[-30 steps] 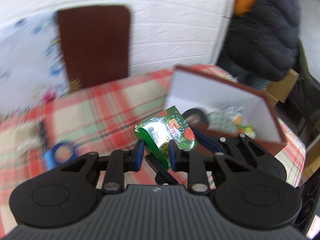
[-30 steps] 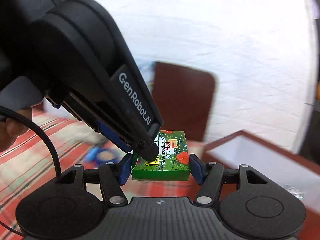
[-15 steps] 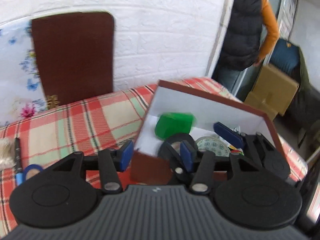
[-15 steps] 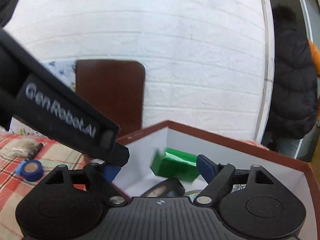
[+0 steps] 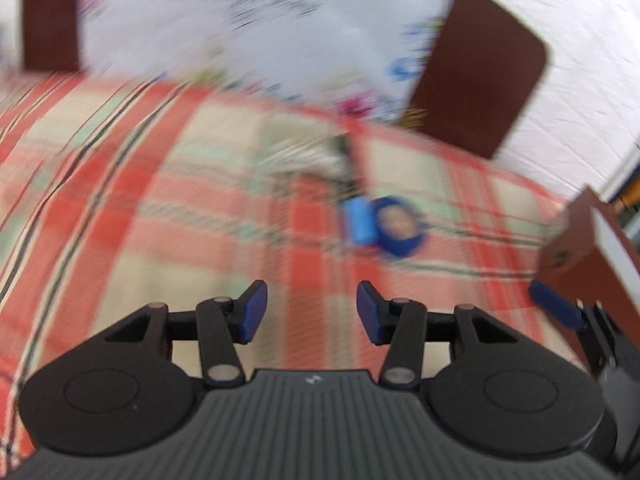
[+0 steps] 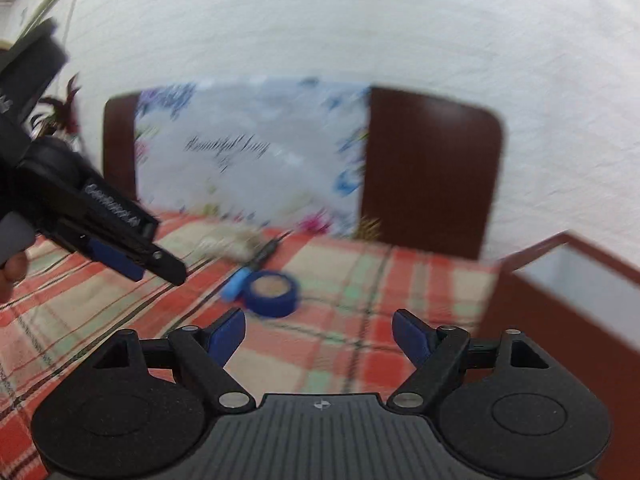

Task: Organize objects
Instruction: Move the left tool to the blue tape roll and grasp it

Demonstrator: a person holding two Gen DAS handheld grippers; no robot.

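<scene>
White brick wall behind, and a plaid cloth over the counter. My left fingers have just been closing a little, yet they stand apart with nothing between them, only cloth below. My right fingers are spread wide and empty too. Ahead of both, out in the middle of the counter, a blue tape roll lies flat with a light-blue piece touching its side. The brown box stands at the counter's right edge, its white inside showing. All blurred.
</scene>
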